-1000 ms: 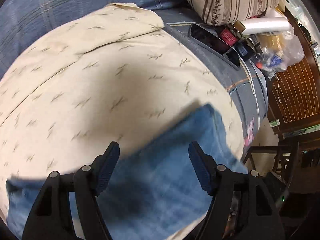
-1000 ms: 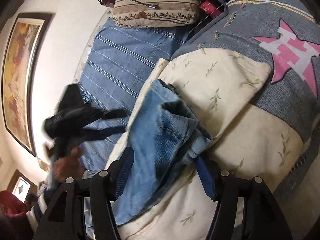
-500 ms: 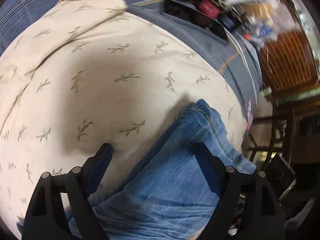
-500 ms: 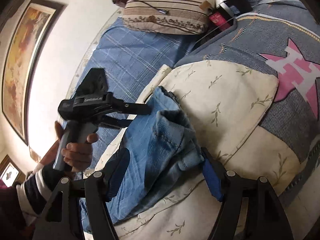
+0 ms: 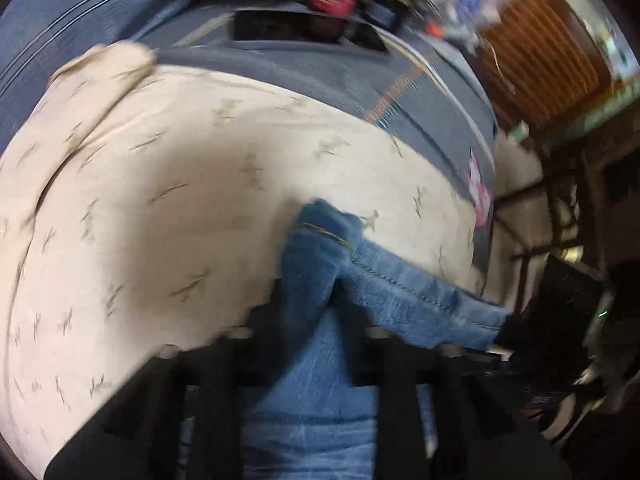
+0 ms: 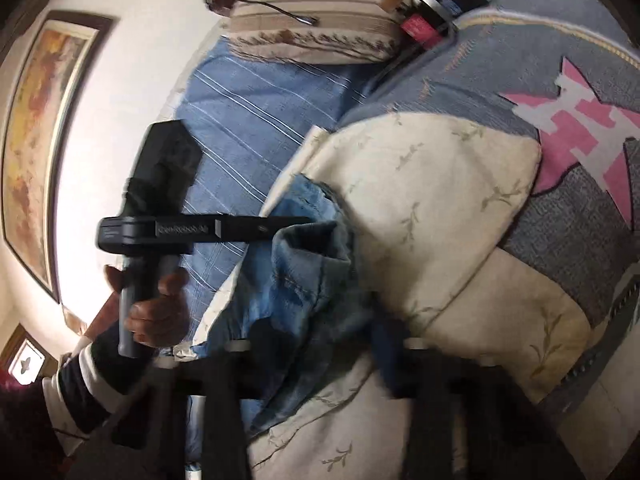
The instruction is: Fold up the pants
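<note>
Denim pants (image 5: 316, 264) sit pinched in the left tool (image 5: 308, 300) over cream quilt (image 5: 160, 184).

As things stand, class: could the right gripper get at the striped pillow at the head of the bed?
Probably not directly. The right gripper sits low over the jeans, and the striped pillow lies far beyond the cream quilt.

- Right gripper (image 6: 310, 344) straddles the bunched blue pants (image 6: 296, 280), jaws blurred, on the cream leaf-print blanket (image 6: 432, 184).
- Left gripper (image 6: 296, 222), in the person's hand (image 6: 156, 312), meets the pants' upper edge.
- Striped pillow (image 6: 316, 20) beyond.
</note>
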Tool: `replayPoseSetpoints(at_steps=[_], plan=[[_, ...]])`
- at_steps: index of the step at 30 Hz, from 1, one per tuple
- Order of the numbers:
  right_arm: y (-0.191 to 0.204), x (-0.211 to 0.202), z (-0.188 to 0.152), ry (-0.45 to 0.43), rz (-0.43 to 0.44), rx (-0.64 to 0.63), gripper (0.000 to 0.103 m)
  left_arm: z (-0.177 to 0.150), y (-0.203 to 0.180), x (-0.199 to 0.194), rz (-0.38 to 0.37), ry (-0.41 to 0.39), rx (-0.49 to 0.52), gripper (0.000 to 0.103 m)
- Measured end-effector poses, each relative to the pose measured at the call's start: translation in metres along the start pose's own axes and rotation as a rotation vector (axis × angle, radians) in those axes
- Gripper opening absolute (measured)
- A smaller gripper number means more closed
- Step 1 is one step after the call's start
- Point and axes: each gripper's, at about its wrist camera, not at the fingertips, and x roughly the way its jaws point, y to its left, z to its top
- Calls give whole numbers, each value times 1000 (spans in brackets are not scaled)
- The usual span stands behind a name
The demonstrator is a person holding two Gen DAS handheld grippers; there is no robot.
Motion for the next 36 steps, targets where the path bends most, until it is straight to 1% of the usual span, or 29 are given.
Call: replayPoseSetpoints(at_steps=[2, 5, 8, 9, 12, 15, 18, 21, 23, 24, 26, 28, 29, 30, 31, 32, 33, 35, 36], plan=[[14, -2, 2, -6, -5, -48, 30, -3, 3, -13, -14, -44, -15, 10], [47, -8, 2, -14, -25, -173, 30, -15, -9, -34, 6, -108, 15, 9], [82, -11, -4, -3, -56, -298, 30, -29, -8, -61, 1, -155, 0, 9], [93, -11, -8, 5, -61, -337, 30, -33, -6, -69, -4, -168, -13, 9], [117, -10, -20, 24, -59, -399, 30, -51, 0, -89, -18, -208, -66, 9], [139, -3, -37, 62, -40, -445, 31, -77, 12, -107, -26, -243, -129, 10], [159, 9, -56, 111, -26, -492, 32, -107, 26, -116, -23, -266, -202, 12], [174, 27, -79, 178, -14, -528, 34, -139, 47, -114, -7, -263, -301, 15], [182, 40, -96, 229, -14, -557, 34, -163, 66, -107, -4, -243, -387, 17], [186, 47, -102, 254, -15, -569, 34, -173, 74, -103, -7, -234, -428, 18], [191, 65, -119, 338, -6, -579, 38, -198, 92, -91, -40, -217, -530, 21], [194, 81, -135, 410, -13, -585, 48, -223, 109, -81, -63, -202, -637, 25], [195, 87, -142, 449, -14, -591, 59, -234, 114, -77, -77, -195, -677, 25], [196, 91, -148, 473, -17, -599, 64, -246, 120, -72, -94, -190, -728, 25], [199, 94, -154, 497, -16, -608, 65, -257, 123, -69, -95, -192, -767, 25], [200, 94, -158, 516, -10, -610, 65, -267, 127, -67, -100, -197, -798, 25], [203, 91, -160, 524, -5, -613, 65, -280, 131, -67, -133, -218, -839, 26], [207, 81, -156, 516, 23, -616, 67, -301, 138, -70, -201, -259, -918, 26], [209, 74, -151, 500, 43, -611, 67, -308, 140, -73, -223, -277, -950, 26]])
